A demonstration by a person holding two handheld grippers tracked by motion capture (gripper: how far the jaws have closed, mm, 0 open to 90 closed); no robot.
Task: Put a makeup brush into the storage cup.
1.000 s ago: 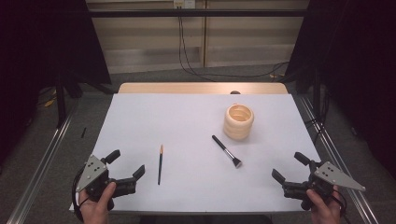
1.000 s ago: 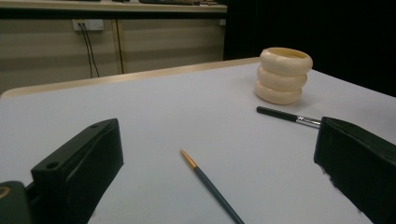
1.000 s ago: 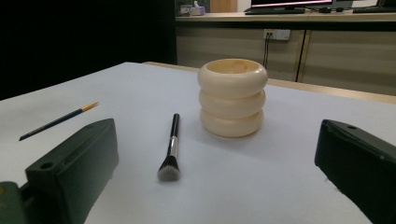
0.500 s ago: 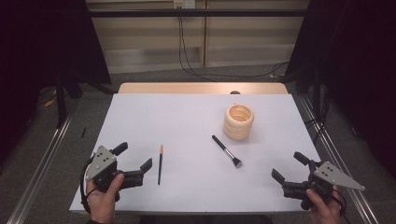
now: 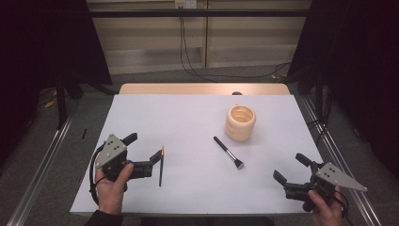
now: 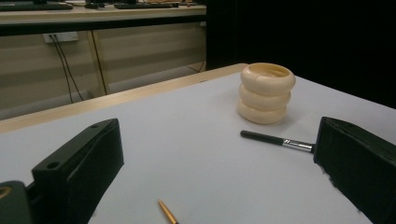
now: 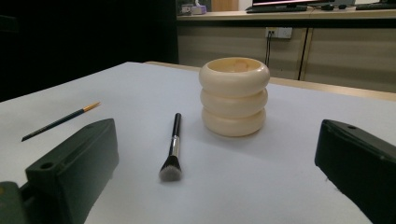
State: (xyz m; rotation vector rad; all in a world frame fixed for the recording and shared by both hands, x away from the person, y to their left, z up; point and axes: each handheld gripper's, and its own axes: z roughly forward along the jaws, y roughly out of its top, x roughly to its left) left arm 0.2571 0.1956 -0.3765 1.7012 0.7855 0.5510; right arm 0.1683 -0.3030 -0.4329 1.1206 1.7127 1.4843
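While the counter (image 5: 197, 117) lay under a white sheet, the left hand-held gripper (image 5: 143, 151) stood at its near left part with jaws spread apart and nothing between them. One jaw tip sat just beside the orange end of the thin paintbrush (image 5: 161, 166); contact could not be confirmed from the high view. That paintbrush lay flat, running nearly front to back. In the left gripper view its orange tip (image 6: 167, 212) showed on the sheet in the gap between the jaws.

Right of centre, the black-handled makeup brush (image 5: 228, 153) lay flat at a slant, bristles toward the near edge. Just beyond it stood the cream ringed holder (image 5: 240, 123), upright and apart from the brush.

At the near right corner, the right hand-held gripper (image 5: 291, 169) was likewise released, jaws wide and empty, well apart from the makeup brush.
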